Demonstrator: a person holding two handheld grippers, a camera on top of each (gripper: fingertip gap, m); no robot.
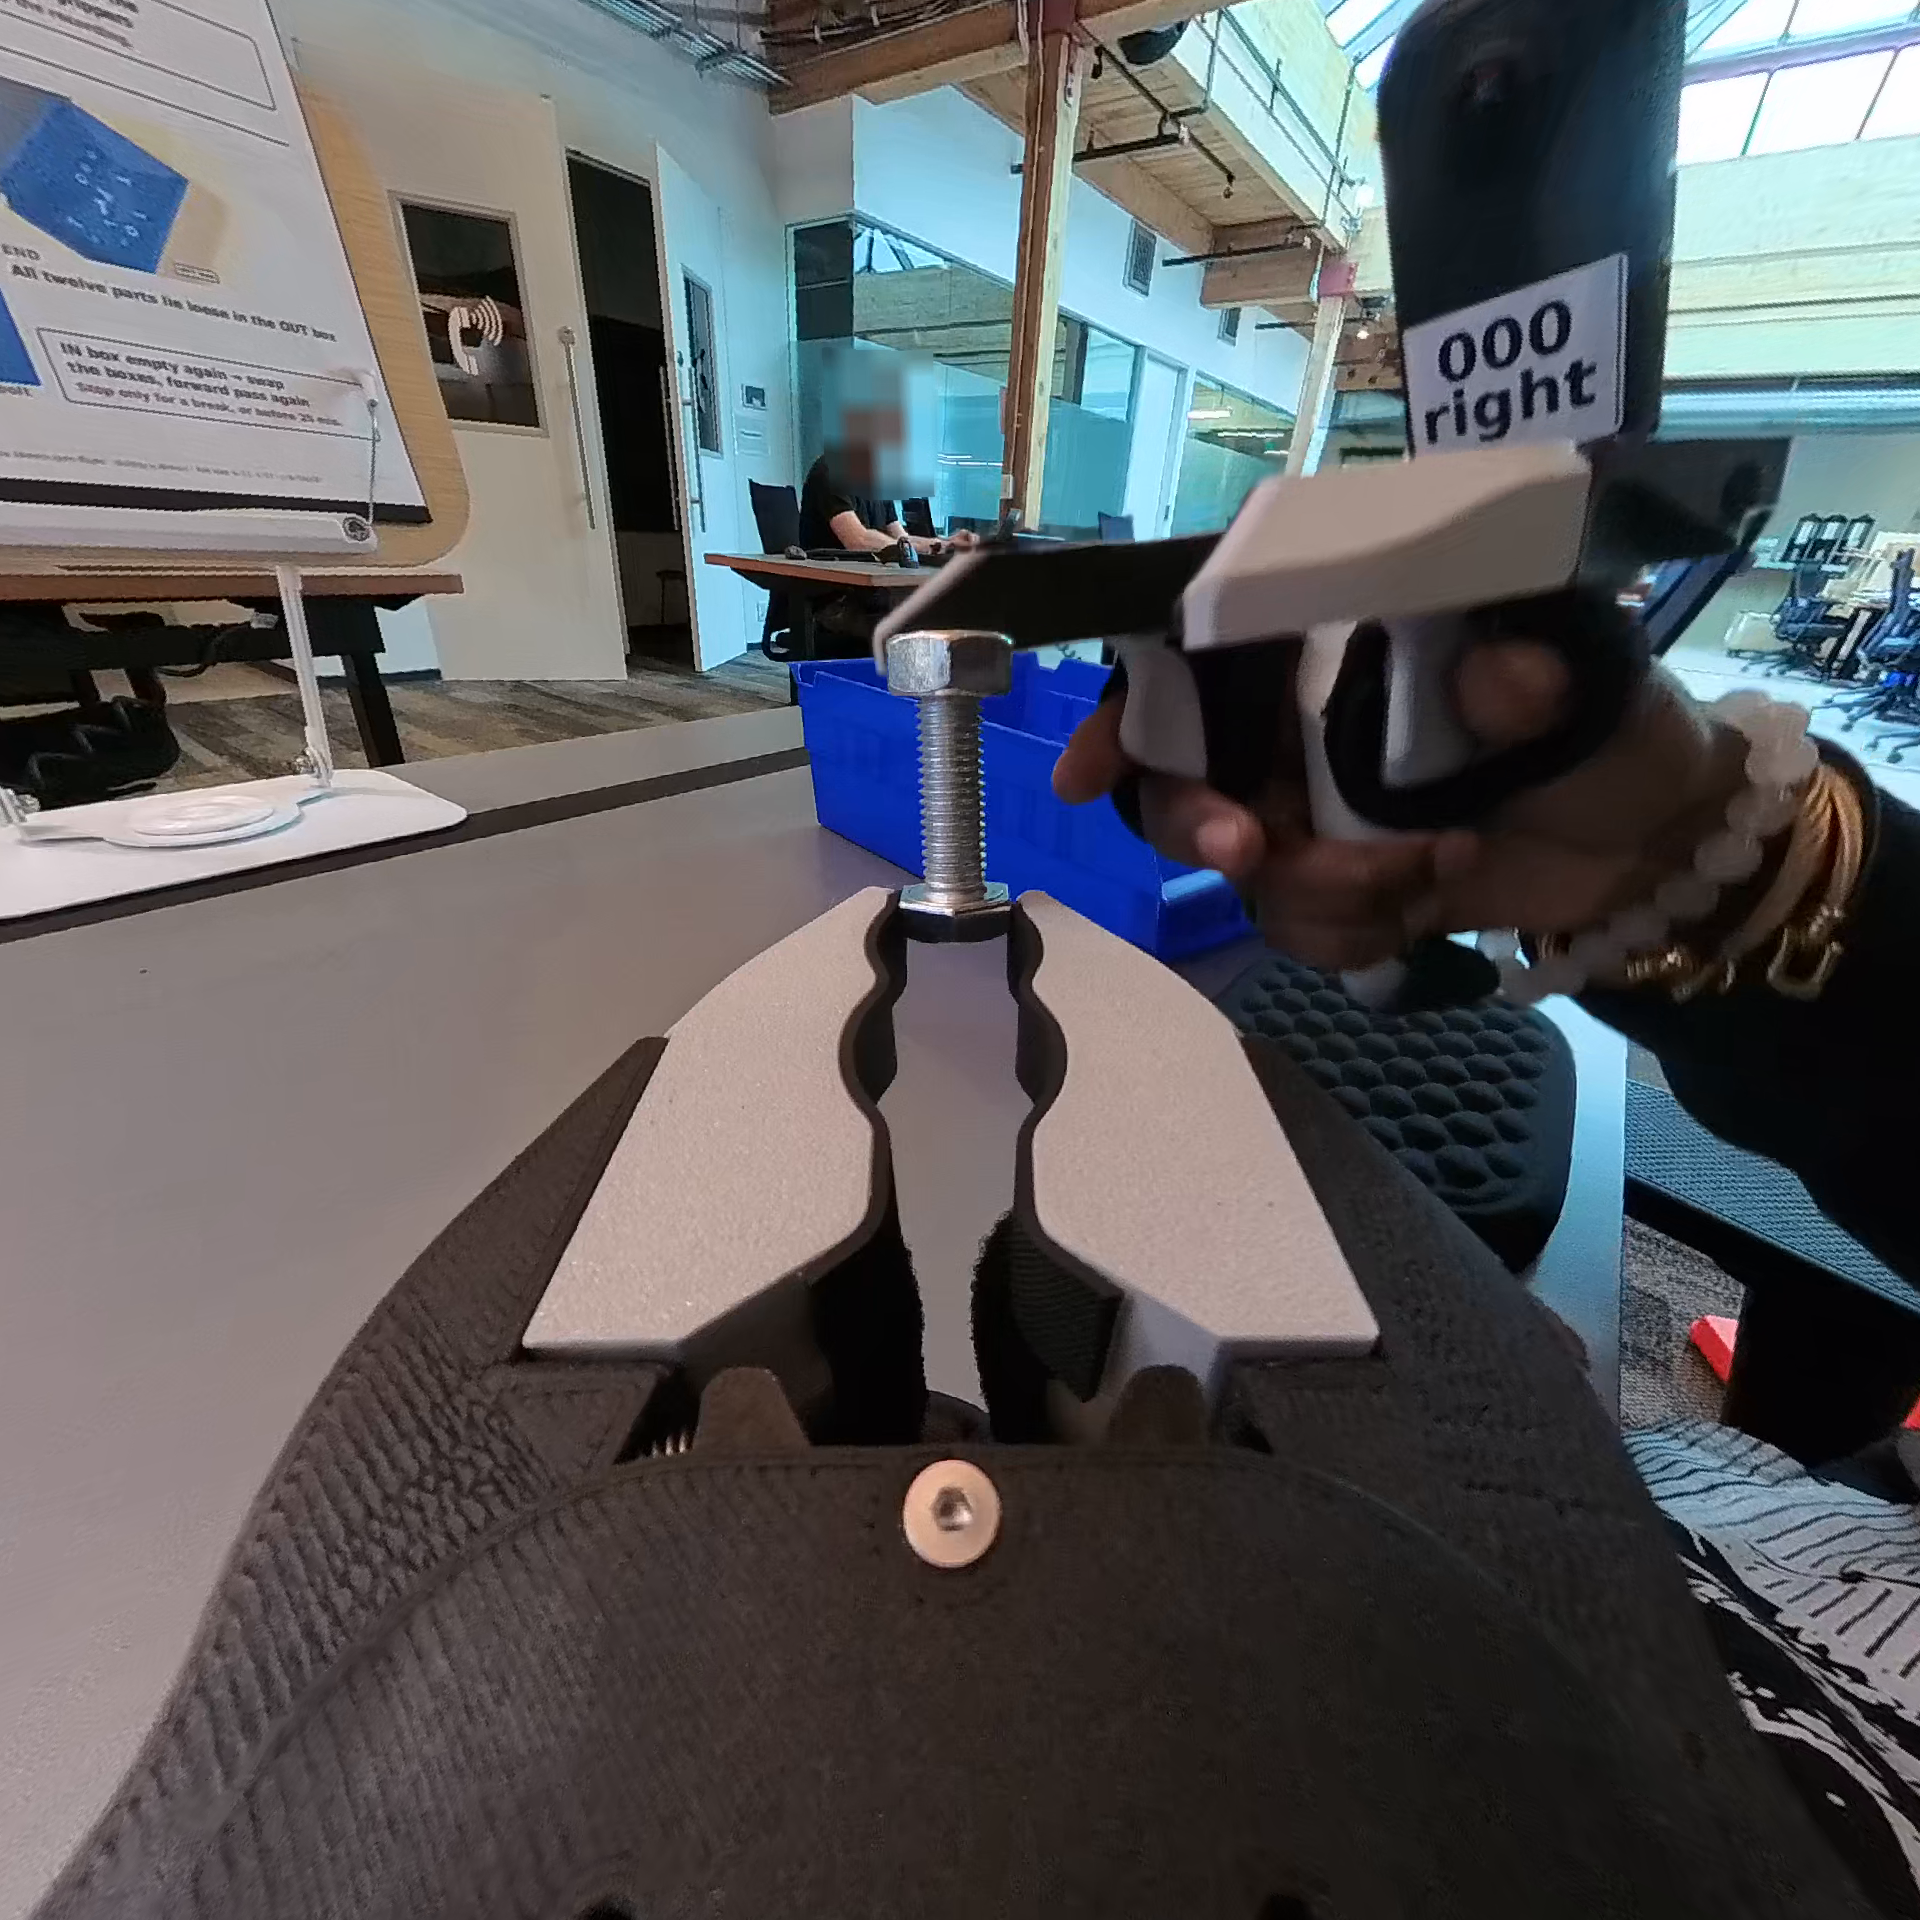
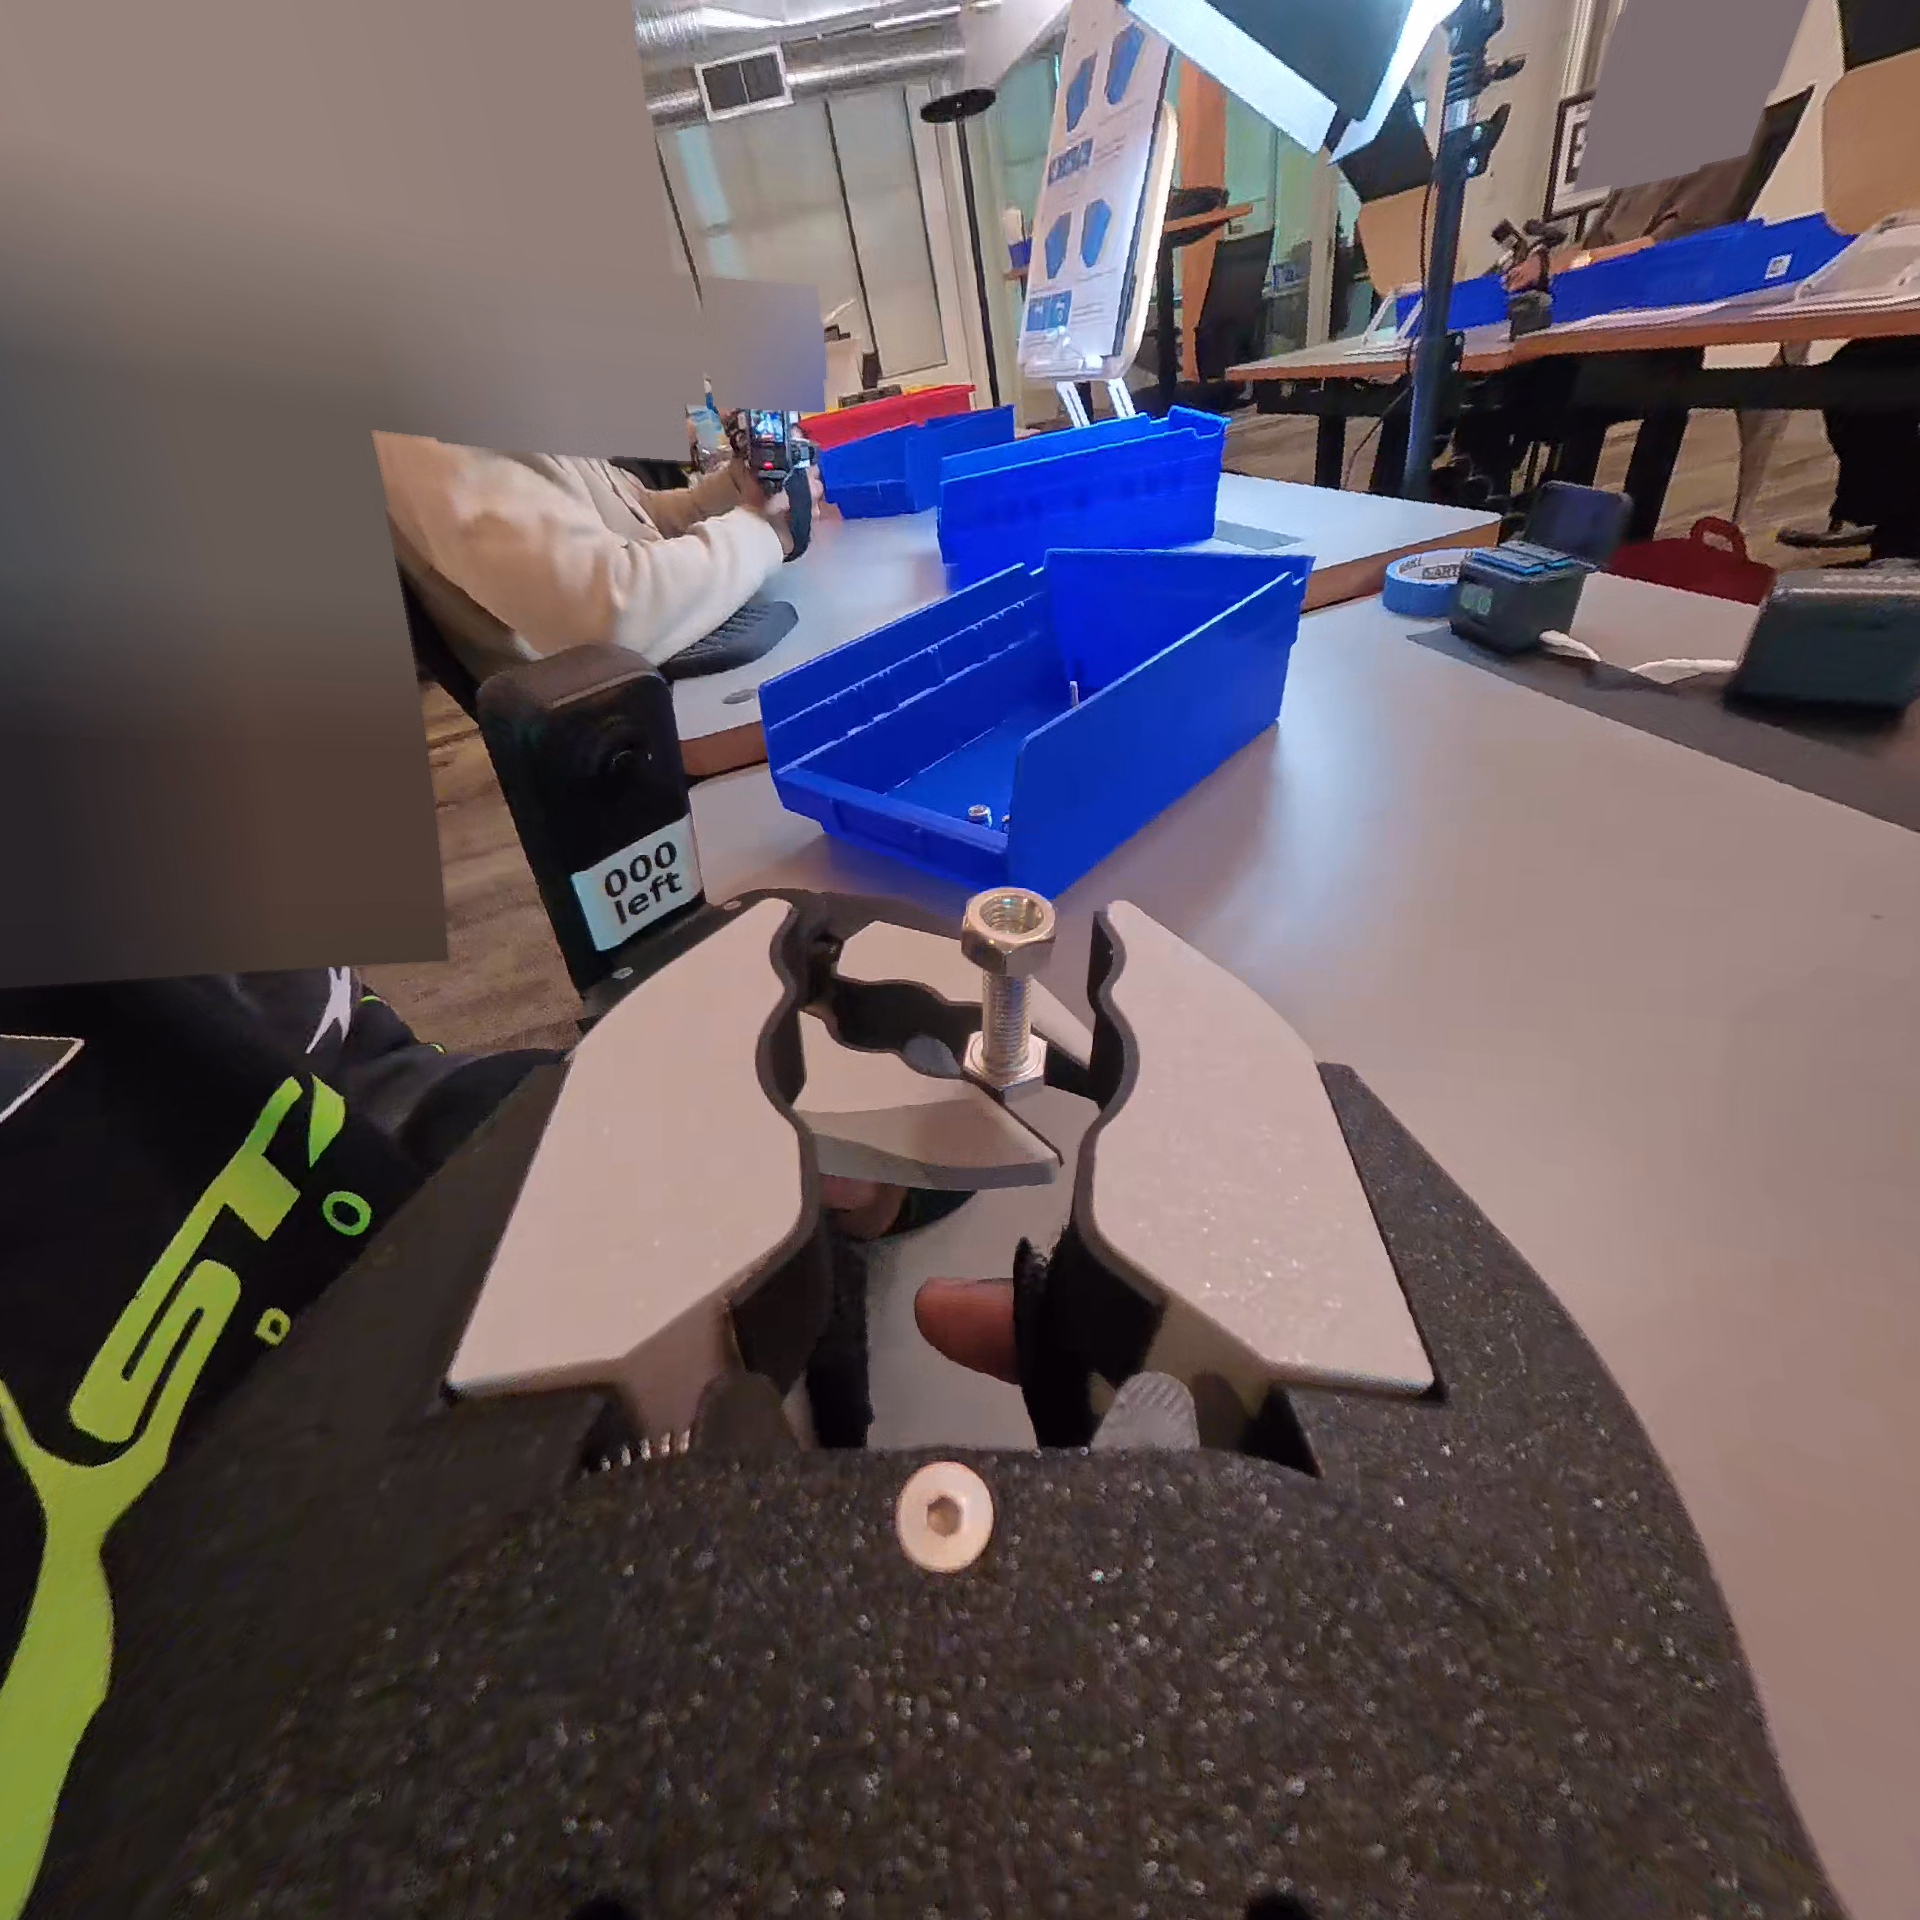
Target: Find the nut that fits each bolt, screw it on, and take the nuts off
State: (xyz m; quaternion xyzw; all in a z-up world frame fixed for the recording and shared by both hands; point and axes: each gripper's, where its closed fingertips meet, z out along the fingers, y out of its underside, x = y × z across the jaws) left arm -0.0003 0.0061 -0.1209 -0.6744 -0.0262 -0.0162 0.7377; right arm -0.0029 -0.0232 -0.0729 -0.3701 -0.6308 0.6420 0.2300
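My left gripper (image 1: 953,920) is shut on the hex head of a silver bolt (image 1: 952,800) and holds it upright, thread up, above the grey table (image 1: 416,1039). A silver nut (image 1: 949,663) sits at the top end of the thread. In the right wrist view the nut (image 2: 1006,928) stands between the spread pads of my right gripper (image 2: 945,935), nearer the right pad, with a gap on each side. The right gripper is open and holds nothing. The left gripper's fingers (image 2: 914,1148) show below it, clamped on the bolt head (image 2: 1004,1068).
An open blue bin (image 2: 1143,707) with a few small metal parts stands just beyond the bolt. More blue bins (image 2: 1081,488) stand farther back. An instruction sheet on a white stand (image 1: 187,312) is at the left. A tape roll (image 2: 1418,582) and black devices lie to the right. Across from one pair of fingers to the other is roughly 5 cm.
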